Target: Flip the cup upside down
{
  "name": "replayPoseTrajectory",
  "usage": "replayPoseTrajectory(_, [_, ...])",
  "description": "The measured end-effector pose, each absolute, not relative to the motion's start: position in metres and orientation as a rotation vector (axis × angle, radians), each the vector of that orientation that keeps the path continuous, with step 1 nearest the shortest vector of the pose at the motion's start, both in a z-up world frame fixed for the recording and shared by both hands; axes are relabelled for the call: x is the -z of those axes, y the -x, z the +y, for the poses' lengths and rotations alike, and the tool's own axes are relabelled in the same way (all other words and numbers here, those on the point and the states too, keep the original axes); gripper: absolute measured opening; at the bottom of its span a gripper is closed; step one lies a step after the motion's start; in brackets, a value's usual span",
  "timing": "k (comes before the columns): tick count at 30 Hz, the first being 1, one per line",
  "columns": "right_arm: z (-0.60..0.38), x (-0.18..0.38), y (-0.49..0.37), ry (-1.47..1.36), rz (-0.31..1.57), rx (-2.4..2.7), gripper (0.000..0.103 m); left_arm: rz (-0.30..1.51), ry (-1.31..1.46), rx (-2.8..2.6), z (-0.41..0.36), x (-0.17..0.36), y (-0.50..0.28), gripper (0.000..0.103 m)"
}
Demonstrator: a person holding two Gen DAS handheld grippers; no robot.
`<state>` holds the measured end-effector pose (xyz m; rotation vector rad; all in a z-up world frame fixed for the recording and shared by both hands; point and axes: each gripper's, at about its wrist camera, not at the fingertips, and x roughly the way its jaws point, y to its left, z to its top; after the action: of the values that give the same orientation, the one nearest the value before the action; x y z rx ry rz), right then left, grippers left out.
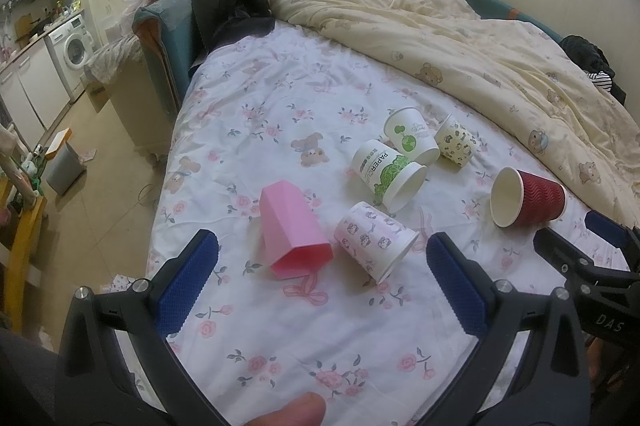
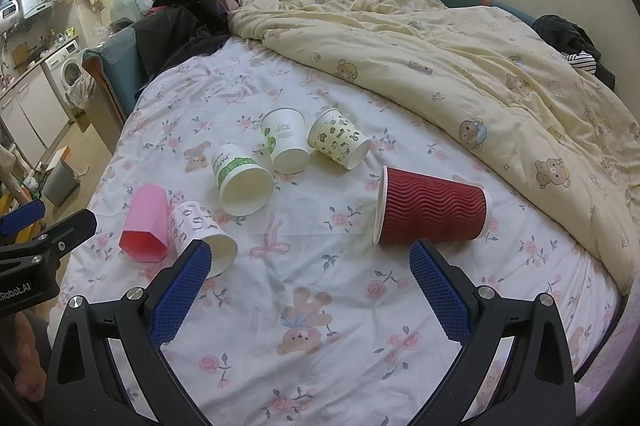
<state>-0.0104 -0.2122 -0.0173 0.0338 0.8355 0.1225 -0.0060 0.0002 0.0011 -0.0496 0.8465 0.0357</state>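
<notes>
Red ribbed cup (image 2: 434,208) lies sideways just beyond the open right hand-held gripper (image 2: 310,290).

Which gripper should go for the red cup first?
Right. The red cup lies on its side just ahead of the open right gripper, close to its right finger. The left gripper, also open, faces the pink cup; the red cup is farther to its right.

Bare floral sheet (image 2: 320,306): open room near both cameras. Six toppled cups obstruct mid-bed, red cup (image 2: 432,207) apart. Rumpled duvet (image 2: 460,65) blocks beyond.
</notes>
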Motion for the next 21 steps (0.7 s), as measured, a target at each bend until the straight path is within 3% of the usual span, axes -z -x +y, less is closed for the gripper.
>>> replayPoseTrajectory(15, [-0.212,0.019,0.011,-0.031,0.838,-0.120,0.101,0.865,0.052,-0.032,0.003,0.001,0.005,0.103])
replayPoseTrajectory(21, [-0.205,-0.005,-0.007,-0.012,0.826,-0.197,0.101,0.892,0.057,-0.027,0.011,-0.012,-0.015,0.103])
